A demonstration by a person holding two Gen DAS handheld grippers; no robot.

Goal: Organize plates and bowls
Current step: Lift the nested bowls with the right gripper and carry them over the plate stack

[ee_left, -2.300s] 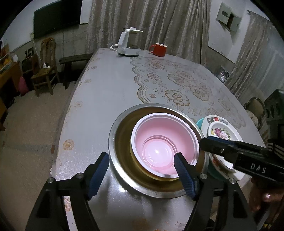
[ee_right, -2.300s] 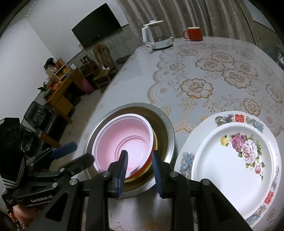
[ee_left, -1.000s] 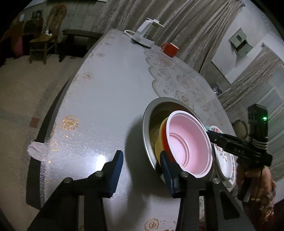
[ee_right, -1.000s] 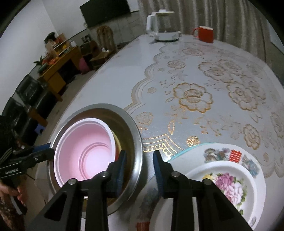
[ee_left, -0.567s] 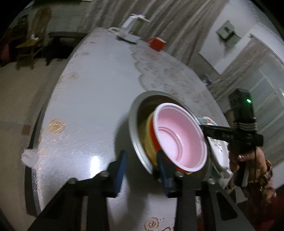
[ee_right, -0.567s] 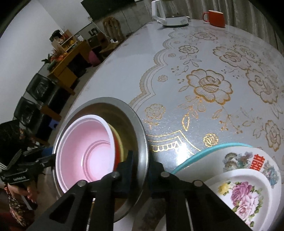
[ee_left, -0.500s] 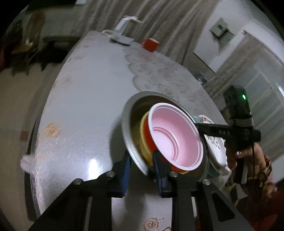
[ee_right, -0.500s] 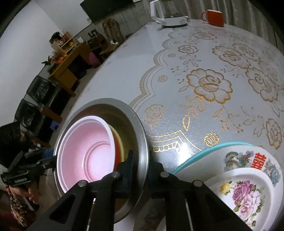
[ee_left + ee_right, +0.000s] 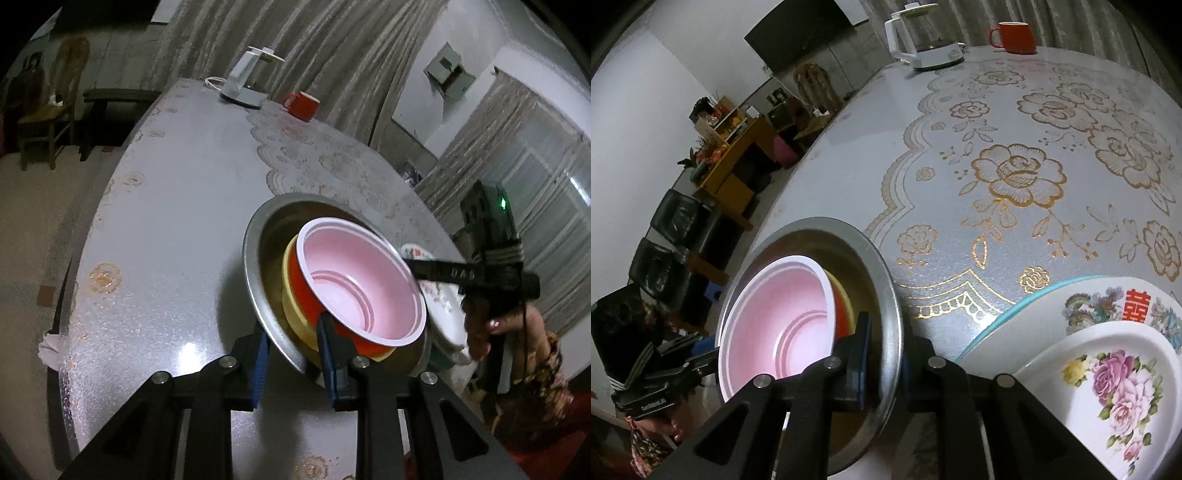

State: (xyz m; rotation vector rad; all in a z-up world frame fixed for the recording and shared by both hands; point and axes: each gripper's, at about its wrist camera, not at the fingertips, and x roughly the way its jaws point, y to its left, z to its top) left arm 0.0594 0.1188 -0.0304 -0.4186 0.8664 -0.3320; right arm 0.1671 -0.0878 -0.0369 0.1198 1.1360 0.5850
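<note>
A steel basin (image 9: 258,266) holds a nested stack: a yellow bowl (image 9: 291,314), a red bowl (image 9: 301,280) and a pink bowl (image 9: 354,288) on top. My left gripper (image 9: 291,354) is shut on the basin's near rim. My right gripper (image 9: 886,354) is shut on the opposite rim of the basin (image 9: 890,295), and it shows at the right in the left wrist view (image 9: 413,266). The basin looks tilted. The pink bowl (image 9: 783,321) faces the right wrist camera. Two stacked floral plates (image 9: 1115,373) lie on the table to the right.
A white kettle (image 9: 919,40) and a red mug (image 9: 1014,37) stand at the table's far end. The lace-patterned tablecloth (image 9: 1015,173) covers the middle. The table's left edge (image 9: 70,280) drops to the floor, with chairs (image 9: 44,122) beyond.
Both grippers have moved onto the basin and closed on opposite rims. The basin with its bowls has tilted since then.
</note>
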